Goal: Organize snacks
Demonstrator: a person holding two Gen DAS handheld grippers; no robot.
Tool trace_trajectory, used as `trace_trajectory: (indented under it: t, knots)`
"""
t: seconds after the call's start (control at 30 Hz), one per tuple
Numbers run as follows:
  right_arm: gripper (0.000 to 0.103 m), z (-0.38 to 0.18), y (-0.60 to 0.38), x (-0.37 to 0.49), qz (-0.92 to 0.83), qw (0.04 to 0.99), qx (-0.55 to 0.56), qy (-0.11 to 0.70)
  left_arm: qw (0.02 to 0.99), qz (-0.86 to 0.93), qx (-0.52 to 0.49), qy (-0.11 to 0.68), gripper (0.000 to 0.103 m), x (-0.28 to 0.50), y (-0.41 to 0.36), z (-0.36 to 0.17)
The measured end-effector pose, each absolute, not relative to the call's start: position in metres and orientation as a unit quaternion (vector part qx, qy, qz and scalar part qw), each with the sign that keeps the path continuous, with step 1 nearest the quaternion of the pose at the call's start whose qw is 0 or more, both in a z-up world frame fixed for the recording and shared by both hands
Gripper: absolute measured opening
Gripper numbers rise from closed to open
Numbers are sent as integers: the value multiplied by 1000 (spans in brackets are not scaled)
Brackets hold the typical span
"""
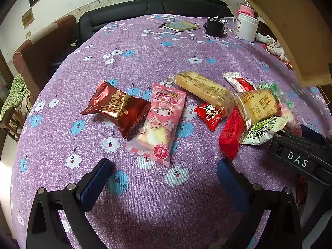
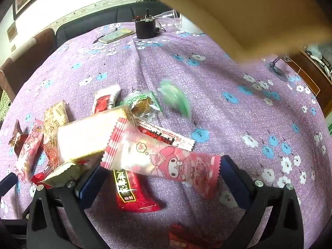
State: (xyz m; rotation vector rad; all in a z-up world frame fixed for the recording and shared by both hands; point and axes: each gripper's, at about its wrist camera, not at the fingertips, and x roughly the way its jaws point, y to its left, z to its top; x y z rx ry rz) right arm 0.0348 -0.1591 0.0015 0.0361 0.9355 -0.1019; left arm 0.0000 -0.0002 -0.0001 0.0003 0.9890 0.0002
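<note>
Several wrapped snacks lie scattered on the purple flowered tablecloth [image 1: 145, 51]. In the left wrist view, my left gripper [image 1: 164, 176] is open and empty just short of a pink cartoon packet [image 1: 160, 122], with a dark red gold-lettered packet [image 1: 118, 108] to its left and a long yellow cake packet [image 1: 204, 89], small red packets and a cream cracker packet [image 1: 259, 105] to the right. In the right wrist view, my right gripper [image 2: 161, 174] is open over a second pink cartoon packet [image 2: 166, 157] and a red packet [image 2: 130, 191]. A green packet [image 2: 176, 99] is blurred, in motion.
A tan box or board [image 1: 290, 20] hangs over the table at the upper right, also filling the top of the right wrist view [image 2: 249, 10]. At the far end stand a black cup [image 1: 214, 26], a white tub [image 1: 247, 27] and a notebook [image 1: 181, 26]. A brown chair [image 1: 41, 51] stands left.
</note>
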Motion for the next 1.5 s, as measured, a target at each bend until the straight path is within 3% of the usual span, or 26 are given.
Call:
trace_trajectory:
  t: [1.5]
  knots:
    - [103, 0, -157, 35, -51, 891, 19, 451, 880, 1, 0, 475, 103, 0, 0, 0]
